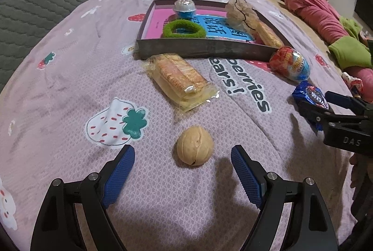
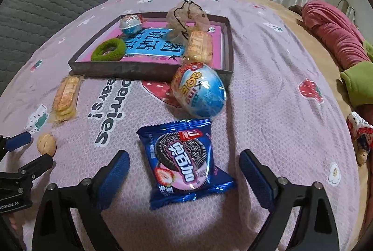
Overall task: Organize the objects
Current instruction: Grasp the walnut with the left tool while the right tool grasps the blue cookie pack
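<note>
Both pairs of tongs stand apart, left tongs (image 1: 183, 171) framing the walnut (image 1: 195, 145), right tongs (image 2: 184, 171) straddling the cookie packet (image 2: 184, 161), apparently for transfer into the tray (image 1: 205, 48) on the bed (image 1: 70, 78).

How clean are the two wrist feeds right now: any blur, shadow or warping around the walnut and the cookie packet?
Left wrist view: walnut sharp, a soft shadow beside it, left gripper open around it; fisheye bends the tray front wall. Right wrist view: cookie packet readable between the open right gripper fingers, foil glinting; toy egg slightly smeared; dark vignette corners in both.
</note>
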Demonstrator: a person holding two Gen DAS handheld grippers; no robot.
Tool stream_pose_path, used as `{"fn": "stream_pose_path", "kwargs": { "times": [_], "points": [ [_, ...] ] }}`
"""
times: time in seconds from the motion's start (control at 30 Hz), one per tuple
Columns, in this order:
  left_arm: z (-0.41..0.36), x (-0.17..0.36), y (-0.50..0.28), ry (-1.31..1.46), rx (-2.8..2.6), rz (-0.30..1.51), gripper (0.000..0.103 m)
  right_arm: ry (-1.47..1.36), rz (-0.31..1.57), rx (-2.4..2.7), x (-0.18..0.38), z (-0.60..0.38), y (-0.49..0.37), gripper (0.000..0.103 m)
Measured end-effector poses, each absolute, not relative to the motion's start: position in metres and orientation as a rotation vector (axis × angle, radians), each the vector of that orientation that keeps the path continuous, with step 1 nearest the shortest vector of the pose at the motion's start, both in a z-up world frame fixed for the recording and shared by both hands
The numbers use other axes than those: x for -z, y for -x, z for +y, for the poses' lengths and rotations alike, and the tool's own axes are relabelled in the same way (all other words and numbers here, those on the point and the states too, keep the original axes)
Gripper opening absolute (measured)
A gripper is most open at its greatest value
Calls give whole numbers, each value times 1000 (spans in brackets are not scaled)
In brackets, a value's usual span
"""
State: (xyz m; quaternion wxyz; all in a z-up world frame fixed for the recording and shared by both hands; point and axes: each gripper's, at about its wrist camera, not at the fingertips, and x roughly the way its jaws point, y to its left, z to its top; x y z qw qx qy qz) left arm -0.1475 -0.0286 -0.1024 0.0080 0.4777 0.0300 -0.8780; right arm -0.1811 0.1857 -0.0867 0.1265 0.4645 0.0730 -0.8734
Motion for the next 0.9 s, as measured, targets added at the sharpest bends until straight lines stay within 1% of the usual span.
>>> {"fn": "stream_pose_path", "kwargs": {
  "times": [0.07, 0.13, 0.2, 0.27, 0.3, 0.37, 0.4, 0.43, 0.47, 0.5, 0.67, 0.9],
  "points": [
    [-28, 102, 148, -1492, 2755, 103, 85, -1349, 206, 2535, 88, 184, 182, 86],
    [-28, 103, 149, -1500, 2761, 119, 83, -1358, 215, 2527, 89, 181, 183, 75],
    [-26, 105, 150, -1514, 2768, 126, 79, -1370, 219, 2521, 93, 179, 183, 71],
    [-25, 106, 151, -1523, 2768, 126, 65, -1374, 230, 2523, 95, 177, 182, 70],
    [-25, 107, 151, -1527, 2769, 124, 63, -1369, 236, 2530, 96, 177, 181, 69],
    [-25, 110, 152, -1535, 2762, 118, 56, -1365, 233, 2535, 96, 177, 180, 63],
    [-25, 110, 152, -1538, 2762, 116, 55, -1362, 226, 2537, 95, 178, 179, 57],
    [-25, 111, 152, -1538, 2760, 118, 49, -1359, 223, 2536, 95, 178, 179, 55],
    [-25, 110, 152, -1536, 2762, 124, 39, -1354, 224, 2538, 95, 178, 178, 55],
    [-25, 109, 152, -1534, 2770, 132, 34, -1350, 227, 2540, 95, 178, 176, 54],
    [-26, 108, 152, -1525, 2785, 159, 34, -1319, 189, 2529, 92, 178, 166, 53],
    [-21, 102, 144, -1498, 2796, 125, 34, -1277, 118, 2501, 83, 175, 140, 53]
  ]
}}
